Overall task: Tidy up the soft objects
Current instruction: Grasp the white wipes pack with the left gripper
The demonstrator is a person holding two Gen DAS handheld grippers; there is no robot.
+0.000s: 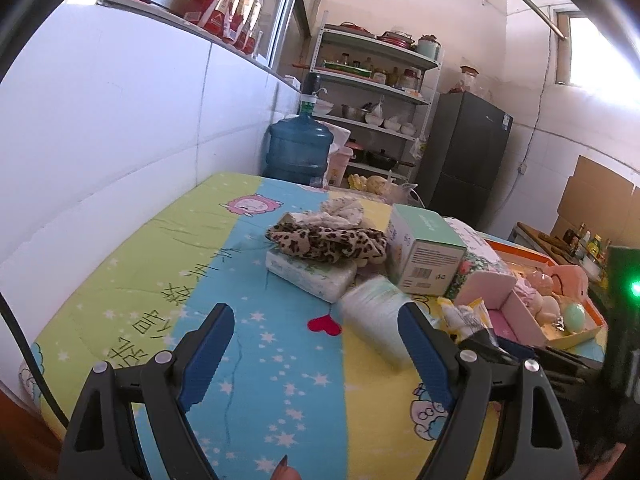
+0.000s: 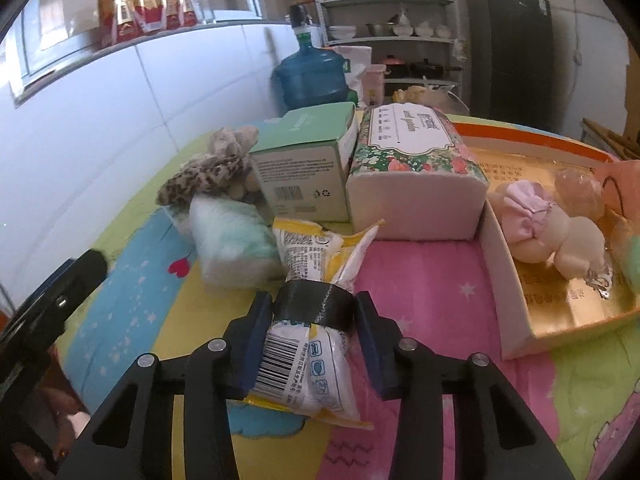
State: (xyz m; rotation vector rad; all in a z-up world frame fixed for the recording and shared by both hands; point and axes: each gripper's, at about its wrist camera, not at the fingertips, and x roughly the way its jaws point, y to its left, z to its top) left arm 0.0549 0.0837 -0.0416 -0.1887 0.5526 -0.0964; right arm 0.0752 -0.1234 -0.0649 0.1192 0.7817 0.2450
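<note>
My right gripper (image 2: 314, 314) is shut on a yellow-and-white snack packet (image 2: 308, 364) wrapped with a black band (image 2: 314, 304), over the quilted table cover. Just beyond lie a pale green-white soft pack (image 2: 232, 240), a leopard-print cloth (image 2: 204, 180), a green box (image 2: 308, 160) and a floral tissue pack (image 2: 416, 168). My left gripper (image 1: 316, 334) is open and empty above the cover, with the soft pack (image 1: 372, 316) by its right finger. The leopard cloth (image 1: 328, 244) lies on a white wipes pack (image 1: 312, 272).
An orange-rimmed gold tray (image 2: 576, 320) on the right holds pink and cream soft toys (image 2: 560, 240). A blue water jug (image 1: 298, 148), shelves (image 1: 376, 92) and a dark fridge (image 1: 464, 152) stand behind the table. A white tiled wall (image 1: 120, 120) runs along the left.
</note>
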